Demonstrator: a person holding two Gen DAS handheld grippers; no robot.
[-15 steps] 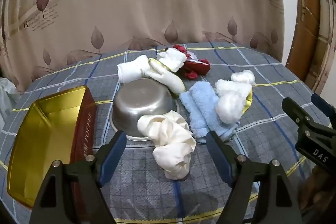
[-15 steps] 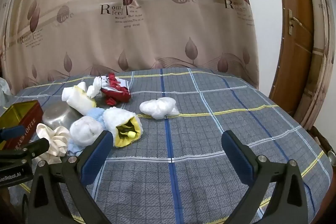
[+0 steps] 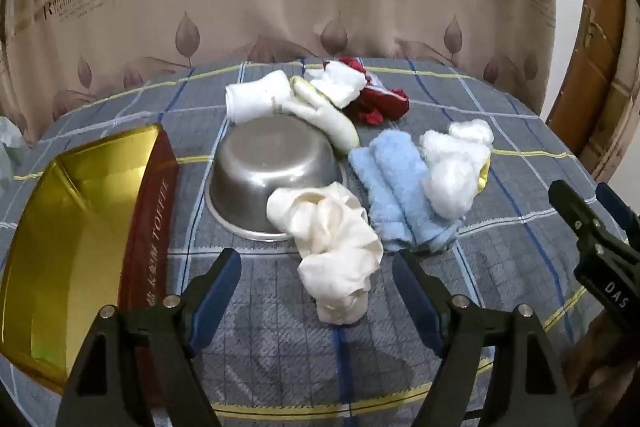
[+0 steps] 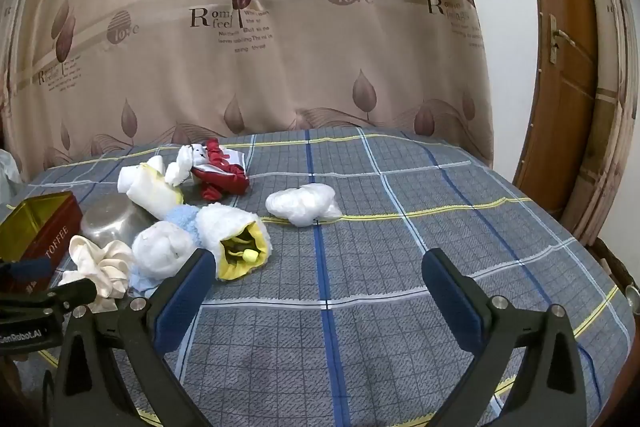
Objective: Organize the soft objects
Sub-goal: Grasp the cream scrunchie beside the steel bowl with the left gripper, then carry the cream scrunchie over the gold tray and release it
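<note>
Hovering left claw: it is hanging spread wide and pinching nothing, tilted down at the near end of the cream cloth.
Cream cloth: it is lying crumpled on the checked desk, its far end draping over the rim of the upturned steel bowl, its near end sitting between the two blue pads.
Right claw: it is also standing fully spread and empty, pointing over bare desk to the right of the pile.
Just beyond the cloth: a folded blue towel is lying right of the bowl, with a white fluffy bundle resting against its right side.
Far side: a white sock roll, a pale glove-like piece and a red and white toy are crowding behind the bowl.
Off alone: a white wad is sitting apart, further right on the desk.
Left edge: an open gold tin is waiting beside the bowl, looking like the likely container.
Step in hand, as I judge it: closing in on the cream cloth for a pick.
Doing it well: lowering until the pads are straddling the thick near lump, not the thin frills, and pinching low so that the fabric is bunching rather than slipping.
Risk: lifting sideways may be dragging the bowl or the towel along, so rising straight up first seems wiser.
</note>
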